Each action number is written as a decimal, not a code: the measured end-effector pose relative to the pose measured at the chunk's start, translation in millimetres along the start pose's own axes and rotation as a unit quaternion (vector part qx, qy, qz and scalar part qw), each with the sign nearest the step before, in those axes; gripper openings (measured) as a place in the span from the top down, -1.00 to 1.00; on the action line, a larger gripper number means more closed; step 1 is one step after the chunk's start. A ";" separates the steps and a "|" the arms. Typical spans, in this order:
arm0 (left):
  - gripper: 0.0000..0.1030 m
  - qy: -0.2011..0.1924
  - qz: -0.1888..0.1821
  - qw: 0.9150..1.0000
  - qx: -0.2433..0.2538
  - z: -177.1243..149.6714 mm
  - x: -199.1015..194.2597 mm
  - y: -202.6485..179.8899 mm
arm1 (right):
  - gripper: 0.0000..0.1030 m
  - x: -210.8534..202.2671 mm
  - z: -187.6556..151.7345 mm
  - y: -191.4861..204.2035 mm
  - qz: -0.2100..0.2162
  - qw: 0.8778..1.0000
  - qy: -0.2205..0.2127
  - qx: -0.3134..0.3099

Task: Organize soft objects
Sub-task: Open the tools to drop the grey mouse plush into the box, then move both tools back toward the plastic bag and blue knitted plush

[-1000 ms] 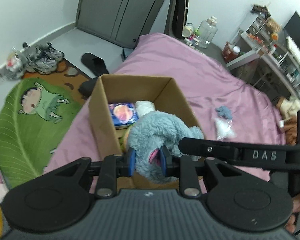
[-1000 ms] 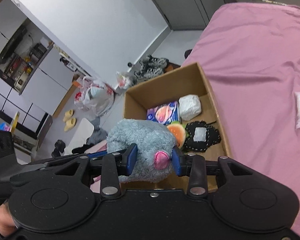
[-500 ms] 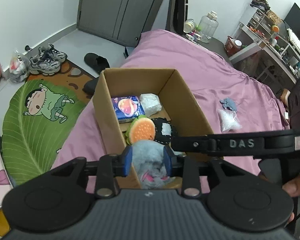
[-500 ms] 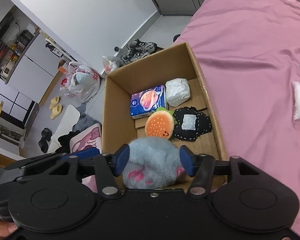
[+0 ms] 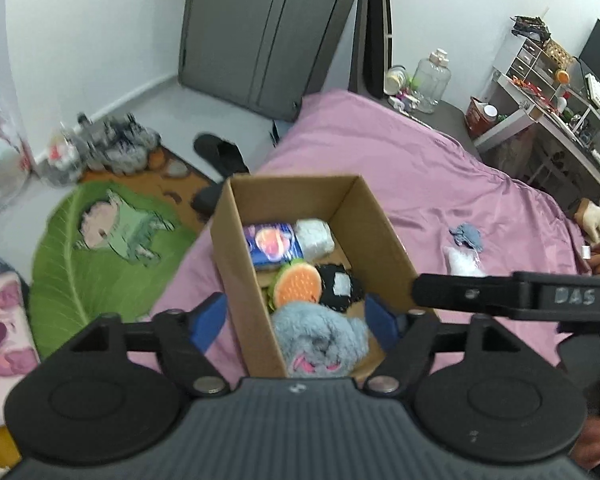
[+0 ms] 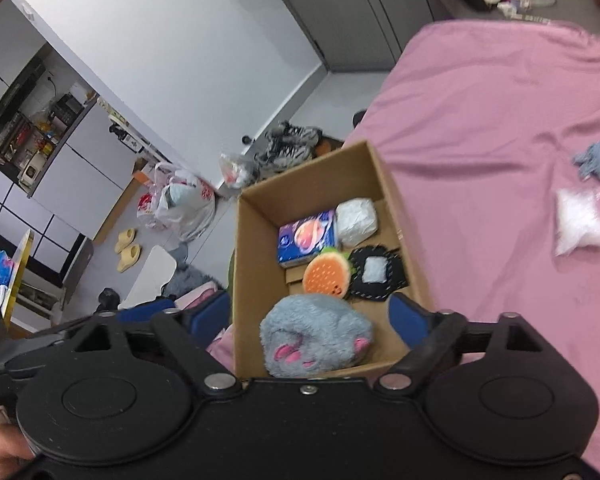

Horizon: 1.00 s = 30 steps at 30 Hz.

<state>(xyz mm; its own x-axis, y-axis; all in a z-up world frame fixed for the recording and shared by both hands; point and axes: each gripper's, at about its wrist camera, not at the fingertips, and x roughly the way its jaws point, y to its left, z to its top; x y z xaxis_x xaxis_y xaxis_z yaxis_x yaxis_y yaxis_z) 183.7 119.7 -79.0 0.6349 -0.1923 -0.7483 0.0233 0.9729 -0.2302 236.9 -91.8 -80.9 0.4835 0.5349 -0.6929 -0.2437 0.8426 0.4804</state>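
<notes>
A grey plush toy with pink paws (image 5: pixel 320 340) (image 6: pixel 316 338) lies in the near end of an open cardboard box (image 5: pixel 236 264) (image 6: pixel 252 264) on the pink bed. Beyond it in the box are an orange burger plush (image 5: pixel 298 283) (image 6: pixel 326 274), a black patch (image 5: pixel 340 286) (image 6: pixel 374 274), a blue packet (image 5: pixel 270 242) (image 6: pixel 306 238) and a white bundle (image 5: pixel 314 234) (image 6: pixel 356 222). My left gripper (image 5: pixel 296 322) and right gripper (image 6: pixel 314 316) are both open above the plush, their jaws wide apart and touching nothing.
A small blue-grey cloth (image 5: pixel 466 235) (image 6: pixel 598 160) and a white plastic bag (image 5: pixel 462 260) (image 6: pixel 582 226) lie on the pink bedspread (image 5: pixel 400 168) right of the box. A green leaf rug (image 5: pixel 96 248), shoes and bags are on the floor at left. A desk with shelves (image 5: pixel 548 104) stands at far right.
Both grippers held the grey plush above the box, lowered it into the near end, then opened. The plush now lies free in the box.
</notes>
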 end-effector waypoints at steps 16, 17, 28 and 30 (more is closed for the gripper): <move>-0.63 -0.001 0.045 0.998 0.037 4.4 -38.2 -37.9 | -1.00 -75.9 -8.3 -22.6 0.002 0.997 -0.069 -0.023; -0.63 -0.002 0.046 0.998 0.038 5.4 -41.0 -39.4 | -1.00 -80.2 -8.7 -24.7 0.003 0.997 -0.072 -0.025; -0.82 0.006 0.048 0.998 0.040 22.7 -59.3 -74.3 | -1.00 -118.6 -11.5 -50.5 0.010 0.996 -0.086 -0.012; -0.85 -0.002 0.063 0.997 0.046 24.2 -61.0 -81.1 | -1.00 -124.5 -11.1 -56.3 0.008 0.996 -0.089 -0.007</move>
<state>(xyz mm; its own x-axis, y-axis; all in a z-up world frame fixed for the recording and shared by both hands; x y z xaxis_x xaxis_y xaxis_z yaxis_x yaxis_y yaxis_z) 161.7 55.6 0.3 0.6410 -0.0665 -0.7647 0.0131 0.9970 -0.0758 181.0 -205.1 -27.7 0.6213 0.5288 -0.5782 -0.2629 0.8359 0.4819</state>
